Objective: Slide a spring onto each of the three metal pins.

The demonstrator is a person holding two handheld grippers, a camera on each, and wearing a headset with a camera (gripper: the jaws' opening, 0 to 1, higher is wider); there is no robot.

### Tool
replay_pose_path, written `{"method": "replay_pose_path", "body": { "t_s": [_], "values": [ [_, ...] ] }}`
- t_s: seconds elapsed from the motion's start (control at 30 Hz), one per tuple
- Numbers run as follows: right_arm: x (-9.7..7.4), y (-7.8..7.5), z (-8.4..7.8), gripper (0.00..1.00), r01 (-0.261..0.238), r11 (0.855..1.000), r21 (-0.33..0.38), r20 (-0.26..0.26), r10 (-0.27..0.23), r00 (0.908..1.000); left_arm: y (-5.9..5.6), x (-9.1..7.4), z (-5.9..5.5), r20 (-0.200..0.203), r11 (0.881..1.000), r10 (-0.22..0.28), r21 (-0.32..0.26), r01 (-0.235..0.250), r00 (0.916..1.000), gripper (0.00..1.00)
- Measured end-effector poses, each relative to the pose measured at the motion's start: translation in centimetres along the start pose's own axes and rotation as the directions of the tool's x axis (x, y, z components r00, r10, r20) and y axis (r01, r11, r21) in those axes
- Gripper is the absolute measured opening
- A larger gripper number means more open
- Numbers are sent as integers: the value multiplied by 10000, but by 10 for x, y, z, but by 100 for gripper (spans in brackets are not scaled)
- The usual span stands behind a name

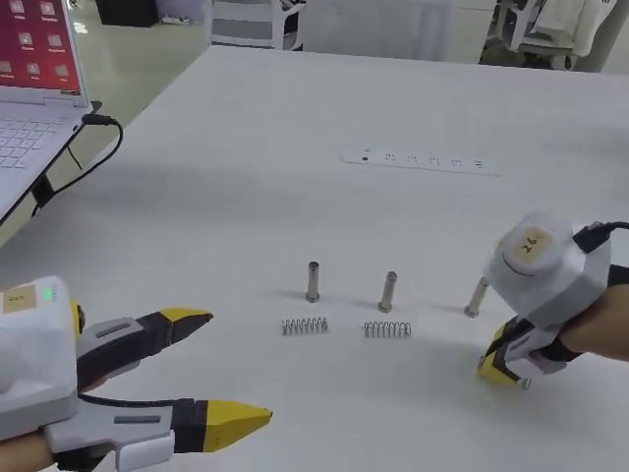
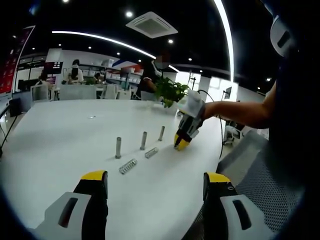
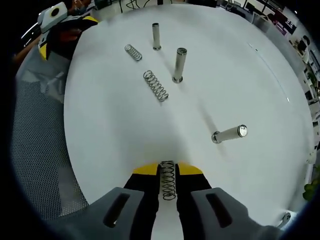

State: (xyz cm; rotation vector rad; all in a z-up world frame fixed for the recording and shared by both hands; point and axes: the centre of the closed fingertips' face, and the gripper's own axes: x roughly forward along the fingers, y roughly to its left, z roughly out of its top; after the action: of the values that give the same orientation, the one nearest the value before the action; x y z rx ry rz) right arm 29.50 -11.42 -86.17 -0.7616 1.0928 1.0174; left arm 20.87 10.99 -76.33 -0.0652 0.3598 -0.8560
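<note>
**Head view:** three polished steel pins stand in a row toward the near edge of the white worktop (image 1: 295,118): the left pin (image 1: 313,281), the middle pin (image 1: 388,292) and the right pin (image 1: 477,297). Two loose springs (image 1: 305,325) lie just in front of the first two. The right gripper (image 1: 503,370) tips down beside the right pin.

**Left gripper view:** the left gripper (image 2: 155,179) hovers off the near-left corner. Its yellow-tipped jaws are spread wide and hold nothing. The pins look like smooth, slim cylinders on flared feet.

**Right gripper view:** the jaws are pinched on the third spring (image 3: 168,180), a fine wire coil lying lengthwise between the pads and low over the worktop.

The bare right pin is closest. I'd say the spring wants lifting and turning upright, with its open end centred over the pin top. The squeeze should be gentle, or the coil will buckle.
</note>
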Motion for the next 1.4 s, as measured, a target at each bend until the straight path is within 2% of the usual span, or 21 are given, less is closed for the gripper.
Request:
{"method": "replay_pose_path", "body": {
  "t_s": [0.3, 0.57, 0.73, 0.93, 1.1, 1.17, 1.2, 1.23, 1.27, 1.4],
  "values": [
    [-2, 2, -1, 8, 15, 9998, 192, 78, -17, 10000, 0, 0, 0, -35, 10000, -14, 67, 14, 10000, 74],
    [-19, 6, 13, 8, 202, 9983, 543, 1072, -259, 9939, -3, 1, -1, -120, 9998, -175, 91, 176, 9998, 74],
    [-32, 14, 29, 8, 235, 9974, 679, 1858, -358, 9819, -5, 0, 1, -124, 9996, -263, 140, 265, 9996, 73],
    [-49, 23, 54, 8, -33, 9943, 1062, 3064, -296, 9514, -4, -1, 14, 73, 9990, -430, 132, 429, 9990, 72],
    [-63, 29, 71, 8, -224, 9908, 1335, 3958, -325, 9178, -8, 5, 24, 48, 9970, -665, 405, 662, 9978, 71],
    [-69, 31, 80, 8, -297, 9894, 1421, 4390, -362, 8977, -10, 8, 27, 48, 9957, -796, 475, 793, 9968, 70],
    [-70, 31, 82, 8, -331, 9889, 1452, 4474, -358, 8936, -11, 10, 28, 42, 9950, -869, 493, 866, 9962, 70],
    [-75, 33, 88, 8, -435, 9878, 1497, 4789, -340, 8772, -12, 12, 29, -3, 9940, -956, 532, 955, 9954, 70],
    [-79, 37, 92, 8, -541, 9870, 1516, 4972, -288, 8672, -13, 15, 31, -15, 9927, -1062, 564, 1061, 9943, 69],
    [-88, 43, 102, 8, -609, 9882, 1408, 5311, -235, 8470, -19, 22, 36, -125, 9869, -1450, 702, 1455, 9894, 67]
  ]
}}
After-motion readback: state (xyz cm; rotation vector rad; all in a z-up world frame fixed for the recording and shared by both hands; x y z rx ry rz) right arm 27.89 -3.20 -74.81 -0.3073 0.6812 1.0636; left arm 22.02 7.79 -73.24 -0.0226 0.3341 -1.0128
